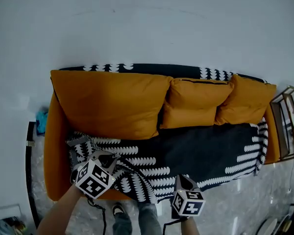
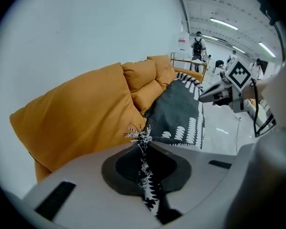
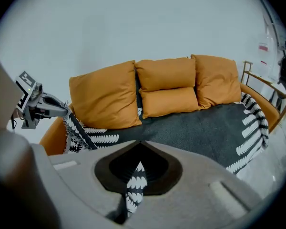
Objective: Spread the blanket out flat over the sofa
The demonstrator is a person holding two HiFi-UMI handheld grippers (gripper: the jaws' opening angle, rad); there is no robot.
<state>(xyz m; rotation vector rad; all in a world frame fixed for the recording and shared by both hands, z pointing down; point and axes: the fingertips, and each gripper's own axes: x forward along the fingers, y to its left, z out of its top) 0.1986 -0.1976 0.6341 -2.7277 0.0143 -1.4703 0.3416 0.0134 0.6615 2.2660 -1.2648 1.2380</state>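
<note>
Blanket point(image 1: 206, 151) across sofa point(image 1: 56, 146) seat, near left corner pinched in left tongs point(image 2: 143, 149), near edge pinched in right tongs point(image 3: 135, 175), cushions point(image 1: 112, 102) on far side

Back edge of blanket point(image 1: 196, 151) mostly behind cushions point(image 1: 112, 102); only patterned strip peeks above them. Seat of sofa point(image 1: 54, 151) mostly hidden under blanket. Seen from above, tips of left claw point(image 1: 79, 145) lost in bunched folds beyond marker cube point(image 1: 93, 178); tips of right claw point(image 1: 182, 180) hidden by own body. Forearms point(image 1: 56, 212) and legs point(image 1: 137, 219) cut off at bottom edge. Wooden rack point(image 1: 286, 124) at sofa's right end clipped by picture's edge. Small blue thing point(image 1: 41, 121) on floor point(image 1: 225, 204) beside sofa: cannot tell what. Distant person point(image 2: 197, 46) in hall too small for detail.
</note>
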